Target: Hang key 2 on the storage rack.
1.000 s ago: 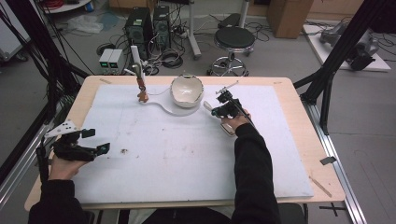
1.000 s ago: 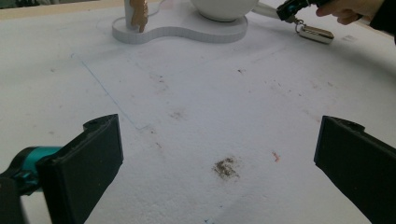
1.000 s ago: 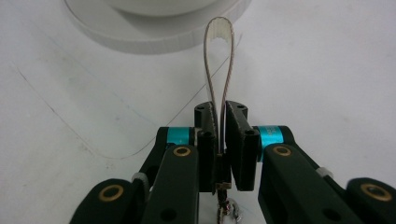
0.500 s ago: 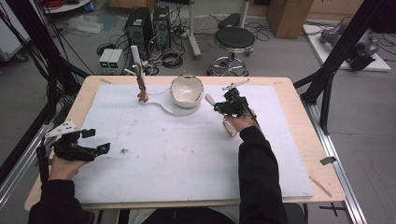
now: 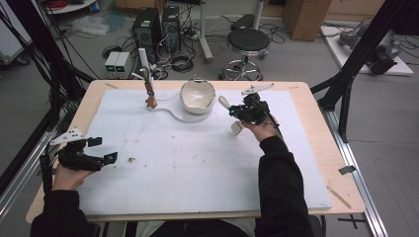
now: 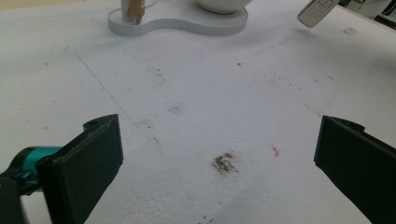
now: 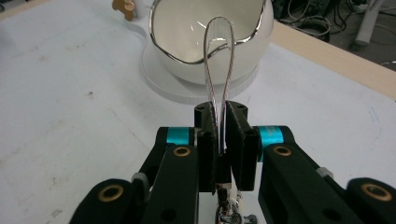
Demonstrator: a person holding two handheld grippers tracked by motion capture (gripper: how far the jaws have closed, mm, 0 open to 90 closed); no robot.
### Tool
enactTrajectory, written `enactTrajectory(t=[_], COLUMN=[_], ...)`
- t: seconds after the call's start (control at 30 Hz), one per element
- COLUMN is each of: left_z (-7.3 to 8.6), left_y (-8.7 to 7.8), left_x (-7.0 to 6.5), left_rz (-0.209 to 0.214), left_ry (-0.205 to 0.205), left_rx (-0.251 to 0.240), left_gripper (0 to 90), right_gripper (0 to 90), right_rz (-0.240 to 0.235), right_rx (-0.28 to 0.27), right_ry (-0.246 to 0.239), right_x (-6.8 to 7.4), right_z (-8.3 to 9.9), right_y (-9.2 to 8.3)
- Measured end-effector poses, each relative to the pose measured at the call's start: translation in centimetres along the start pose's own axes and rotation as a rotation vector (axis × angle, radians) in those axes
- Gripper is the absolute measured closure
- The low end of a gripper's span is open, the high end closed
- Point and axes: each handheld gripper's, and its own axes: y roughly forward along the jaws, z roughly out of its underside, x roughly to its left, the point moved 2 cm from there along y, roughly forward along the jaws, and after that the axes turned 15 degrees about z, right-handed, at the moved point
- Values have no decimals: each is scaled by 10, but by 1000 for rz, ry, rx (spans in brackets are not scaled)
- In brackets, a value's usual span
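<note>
My right gripper [image 5: 237, 112] hangs above the white mat just right of the bowl, shut on a clear plastic spoon [image 7: 219, 56] whose looped end points at the bowl. In the right gripper view the jaws [image 7: 220, 119] pinch the spoon's stem. The white bowl [image 5: 197, 96] with a silver rim [image 7: 210, 42] stands on a white keyhole-shaped base [image 5: 170, 111]. A small brown piece [image 5: 150, 102] hangs on a post at the base's other end. My left gripper [image 5: 101, 150] rests at the mat's left edge, open [image 6: 215, 158], nothing between its jaws.
A brown stain [image 6: 225, 163] marks the mat [image 5: 197, 163] just ahead of the left gripper. The wooden table edge [image 5: 306, 113] frames the mat. Black frame legs [image 5: 346, 84] stand at the right; a stool [image 5: 247, 42] and computer gear stand behind the table.
My right hand has lifted and shifted a little to the right with the spoon still in its jaws. The left gripper has stayed put.
</note>
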Motion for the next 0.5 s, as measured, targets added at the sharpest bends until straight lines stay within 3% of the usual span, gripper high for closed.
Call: enactTrajectory(t=[0.23, 0.5], left_z=[1, 1], left_y=[4, 7], left_x=[0, -1], left_rz=[13, 16], left_ry=[-1, -2], left_rx=[24, 37], left_gripper=[17, 17], right_gripper=[828, 827], right_rz=[-36, -41], right_rx=[-57, -98], right_ry=[31, -2], right_x=[2, 13], right_z=[-6, -14], right_y=[-19, -34])
